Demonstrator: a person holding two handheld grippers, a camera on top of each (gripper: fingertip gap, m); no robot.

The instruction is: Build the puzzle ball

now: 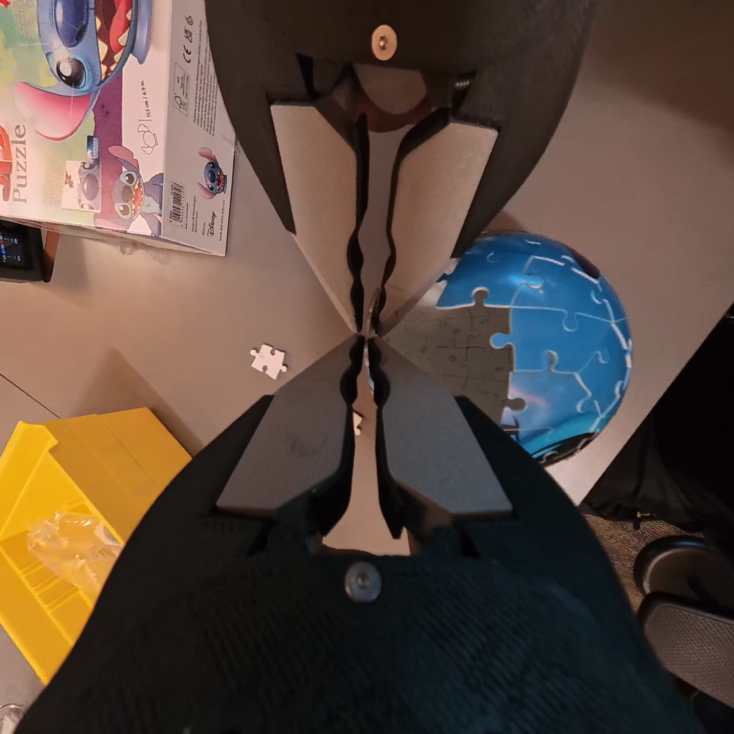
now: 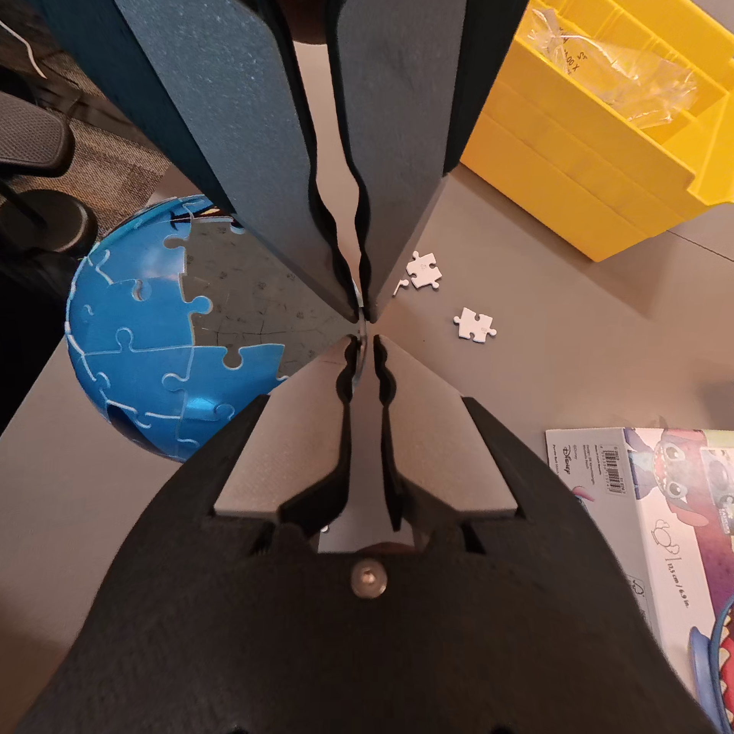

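Note:
The blue puzzle ball (image 1: pixel 556 337) (image 2: pixel 135 337) rests on the table near its edge, with a gap that shows its grey inside. My two grippers meet tip to tip above the table beside it. My left gripper (image 1: pixel 365 346) (image 2: pixel 360 313) is shut on a curved puzzle piece (image 2: pixel 359 357) seen edge-on. My right gripper (image 2: pixel 364 339) (image 1: pixel 371 317) straddles the same piece with its jaws slightly apart; the piece lies against one finger. Loose white pieces (image 1: pixel 268 361) (image 2: pixel 474 323) (image 2: pixel 425 270) lie face down on the table.
The puzzle box (image 1: pixel 119 119) (image 2: pixel 675 516) lies flat on the table (image 1: pixel 159 310). A yellow bin (image 1: pixel 59 496) (image 2: pixel 595 139) holds a clear plastic bag (image 2: pixel 615 71). The table edge runs just past the ball, with a chair and floor beyond. Left and right tips are no more than a few centimetres apart.

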